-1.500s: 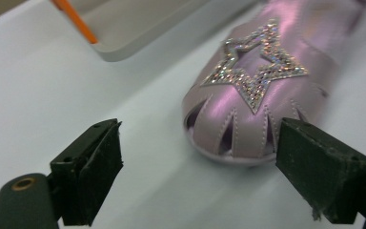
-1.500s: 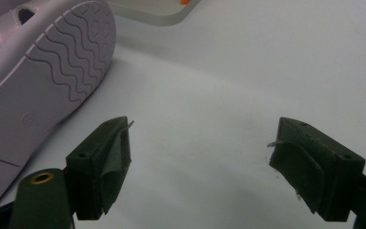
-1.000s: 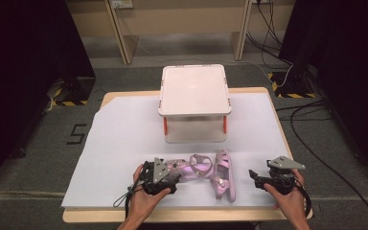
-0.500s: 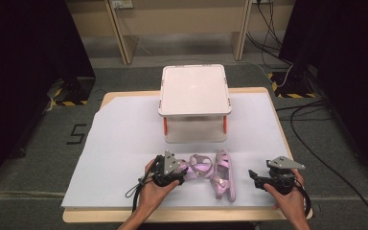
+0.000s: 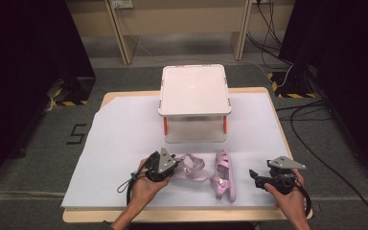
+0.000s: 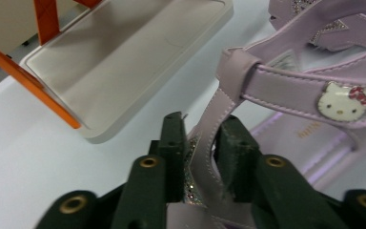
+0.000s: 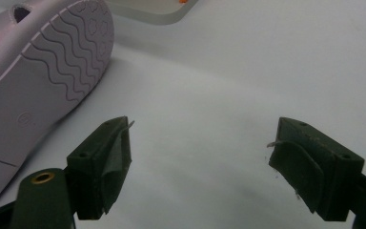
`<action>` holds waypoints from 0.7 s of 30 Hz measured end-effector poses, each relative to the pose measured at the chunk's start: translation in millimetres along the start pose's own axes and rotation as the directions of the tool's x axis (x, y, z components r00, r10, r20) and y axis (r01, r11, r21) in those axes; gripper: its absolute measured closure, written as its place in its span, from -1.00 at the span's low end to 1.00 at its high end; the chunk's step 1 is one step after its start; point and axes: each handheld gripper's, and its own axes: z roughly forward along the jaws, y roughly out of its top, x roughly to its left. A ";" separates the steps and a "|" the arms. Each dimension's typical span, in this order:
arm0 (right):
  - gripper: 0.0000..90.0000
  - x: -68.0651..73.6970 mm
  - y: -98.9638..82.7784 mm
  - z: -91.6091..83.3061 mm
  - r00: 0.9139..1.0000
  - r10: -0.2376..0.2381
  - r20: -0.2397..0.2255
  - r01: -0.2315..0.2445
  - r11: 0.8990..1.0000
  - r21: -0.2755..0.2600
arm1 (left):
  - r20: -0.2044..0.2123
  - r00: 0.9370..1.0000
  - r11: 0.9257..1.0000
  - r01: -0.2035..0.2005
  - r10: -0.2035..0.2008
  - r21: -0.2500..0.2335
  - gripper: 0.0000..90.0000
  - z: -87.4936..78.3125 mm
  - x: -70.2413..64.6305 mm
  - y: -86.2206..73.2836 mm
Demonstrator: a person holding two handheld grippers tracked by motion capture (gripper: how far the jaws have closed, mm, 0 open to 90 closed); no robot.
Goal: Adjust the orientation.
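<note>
Sandals, 2 pink ones, lay near the table's [image 5: 124, 120] front edge; the left gripper [image 6: 200, 143] had just been closing and clenched the left sandal's [image 5: 191, 166] strap, while the right gripper [image 7: 200, 162] rested spread wide beside the right sandal [image 5: 222, 172]

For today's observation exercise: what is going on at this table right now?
A person works with two handheld grippers. The left gripper has just been closing and now pinches a strap of the left pink sandal. The right gripper is open over the white sheet, beside the other sandal, which lies on its side. A white two-tier stand stands behind.
</note>
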 end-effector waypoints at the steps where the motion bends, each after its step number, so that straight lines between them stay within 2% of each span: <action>1: -0.53 -0.6 0.0 0.1 1.000 -0.003 0.001 0.003 1.000 -0.002 | 0.006 1.000 1.000 -0.010 0.010 -0.003 0.69 -2.7 2.4 -0.9; 3: -0.53 -0.6 0.0 -0.2 1.000 0.001 -0.001 -0.001 1.000 -0.003 | 0.013 1.000 1.000 -0.021 0.021 0.000 0.71 -5.7 5.0 -2.2; 6: -0.53 -1.0 -0.1 -0.2 1.000 0.005 0.001 -0.005 1.000 -0.004 | 0.046 0.999 1.000 -0.022 0.022 -0.007 0.70 -16.3 10.5 -11.5; 13: -0.53 -1.2 -0.3 0.0 1.000 0.005 0.002 -0.005 1.000 0.000 | 0.080 0.996 0.999 -0.043 0.045 -0.031 0.65 -28.6 8.1 -27.1; 15: -0.53 -0.7 -0.4 0.1 1.000 0.006 0.001 -0.006 1.000 0.001 | 0.089 0.994 0.998 -0.054 0.056 -0.021 0.60 -29.8 5.2 -30.8; 16: -0.53 -0.9 -0.2 0.0 1.000 0.002 0.000 -0.002 1.000 -0.002 | 0.087 0.993 0.997 -0.083 0.083 -0.007 0.59 -30.9 1.5 -33.7; 17: -0.53 -0.9 -0.2 0.0 1.000 0.002 0.000 -0.002 1.000 -0.002 | 0.087 0.993 0.997 -0.083 0.083 -0.007 0.58 -30.9 1.5 -33.7; 18: -0.53 -0.7 0.1 -0.3 1.000 0.005 -0.003 -0.005 1.000 -0.003 | 0.086 0.991 0.995 -0.100 0.099 0.005 0.58 -32.1 0.6 -35.1; 19: -0.52 -0.7 0.2 -0.6 1.000 0.005 -0.001 -0.005 1.000 -0.004 | 0.092 0.991 0.996 -0.095 0.094 0.004 0.55 -33.5 0.7 -37.5; 21: -0.52 -1.2 0.0 -0.5 1.000 0.003 -0.003 -0.003 1.000 -0.004 | 0.105 0.994 1.000 -0.030 0.031 -0.005 0.51 -38.7 3.8 -45.3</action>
